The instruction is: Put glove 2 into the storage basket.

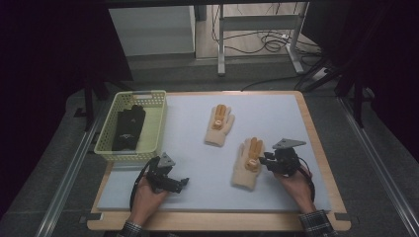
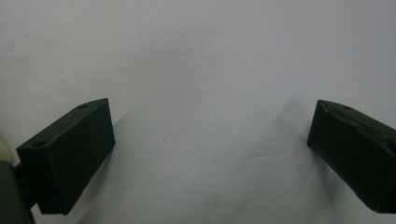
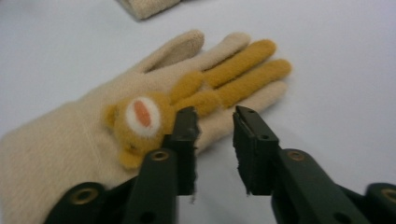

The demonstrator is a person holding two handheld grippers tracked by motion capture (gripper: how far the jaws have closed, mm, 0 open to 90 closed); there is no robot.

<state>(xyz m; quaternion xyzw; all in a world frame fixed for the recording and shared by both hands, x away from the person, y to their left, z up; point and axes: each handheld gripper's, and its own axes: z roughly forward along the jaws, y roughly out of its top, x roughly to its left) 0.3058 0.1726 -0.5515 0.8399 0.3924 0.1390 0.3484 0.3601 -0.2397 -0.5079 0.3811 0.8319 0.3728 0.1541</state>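
Right hand-held gripper (image 1: 267, 161) at near glove's right edge.
Cream knitted glove with orange bear patch (image 1: 247, 164) lies left of its narrow, empty jaws, fingers pointing far; left hand-held gripper (image 1: 181, 183) wide, well apart.

Left gripper (image 1: 184, 181) rests low with jaws wide apart; right gripper (image 1: 263, 159) holds jaws narrowly parted, empty.

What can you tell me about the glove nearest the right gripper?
The near glove is cream, fuzzy knit, with mustard-yellow middle fingers and a small plush animal face, white with an orange patch, sewn on its back. It lies flat on the pale mat, cuff toward the person, fingers pointing away. The right gripper sits at its edge, jaws a little apart, one jaw over the glove's side; whether it touches I cannot tell. A matching glove lies farther off, apart from it.
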